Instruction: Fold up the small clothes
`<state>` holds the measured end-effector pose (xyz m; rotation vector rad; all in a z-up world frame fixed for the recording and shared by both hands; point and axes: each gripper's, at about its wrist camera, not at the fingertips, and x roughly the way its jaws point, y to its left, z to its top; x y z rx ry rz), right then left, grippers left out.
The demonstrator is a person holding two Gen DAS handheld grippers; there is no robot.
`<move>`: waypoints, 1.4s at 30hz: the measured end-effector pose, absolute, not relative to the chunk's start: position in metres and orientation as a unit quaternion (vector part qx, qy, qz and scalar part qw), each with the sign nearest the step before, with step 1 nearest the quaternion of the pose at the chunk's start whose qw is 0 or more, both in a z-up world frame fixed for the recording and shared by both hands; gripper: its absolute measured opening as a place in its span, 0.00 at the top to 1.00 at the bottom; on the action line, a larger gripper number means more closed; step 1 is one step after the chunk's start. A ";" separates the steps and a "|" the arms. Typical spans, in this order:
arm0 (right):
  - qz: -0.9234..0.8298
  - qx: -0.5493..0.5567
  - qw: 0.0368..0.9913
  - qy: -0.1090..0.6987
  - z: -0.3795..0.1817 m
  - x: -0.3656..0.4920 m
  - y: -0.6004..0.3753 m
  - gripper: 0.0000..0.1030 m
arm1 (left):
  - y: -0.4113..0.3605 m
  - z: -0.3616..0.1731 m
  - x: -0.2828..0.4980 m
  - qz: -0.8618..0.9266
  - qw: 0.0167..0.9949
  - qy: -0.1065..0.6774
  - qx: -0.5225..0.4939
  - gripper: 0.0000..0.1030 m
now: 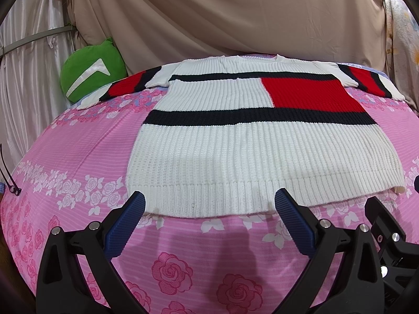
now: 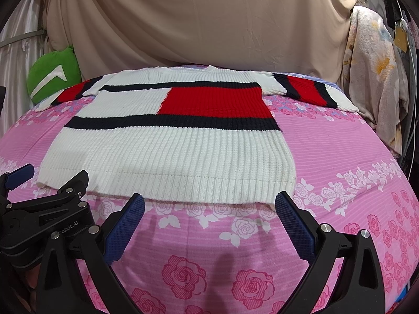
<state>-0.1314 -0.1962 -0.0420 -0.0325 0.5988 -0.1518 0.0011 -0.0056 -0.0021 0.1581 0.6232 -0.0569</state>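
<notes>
My white ribbed knit sweater with red and navy blocks lies flat on the pink rose-print bed sheet. My left claw and right claw hover spread at its hem; pinching only the top layer could skew the fold.

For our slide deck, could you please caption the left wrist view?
Open left gripper poised at the hem of a flat knit sweater.
</notes>
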 end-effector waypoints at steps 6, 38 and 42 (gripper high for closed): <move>-0.075 -0.016 0.953 0.295 -0.042 -0.131 -0.196 0.05 | -0.006 -0.002 0.001 -0.028 0.948 0.306 0.078 0.06; -0.053 0.004 0.950 0.307 -0.044 -0.130 -0.206 0.05 | -0.001 0.000 0.001 -0.046 0.949 0.305 0.058 0.06; -0.043 0.021 0.944 0.326 -0.040 -0.115 -0.235 0.05 | 0.006 0.008 0.006 -0.057 0.949 0.304 0.050 0.06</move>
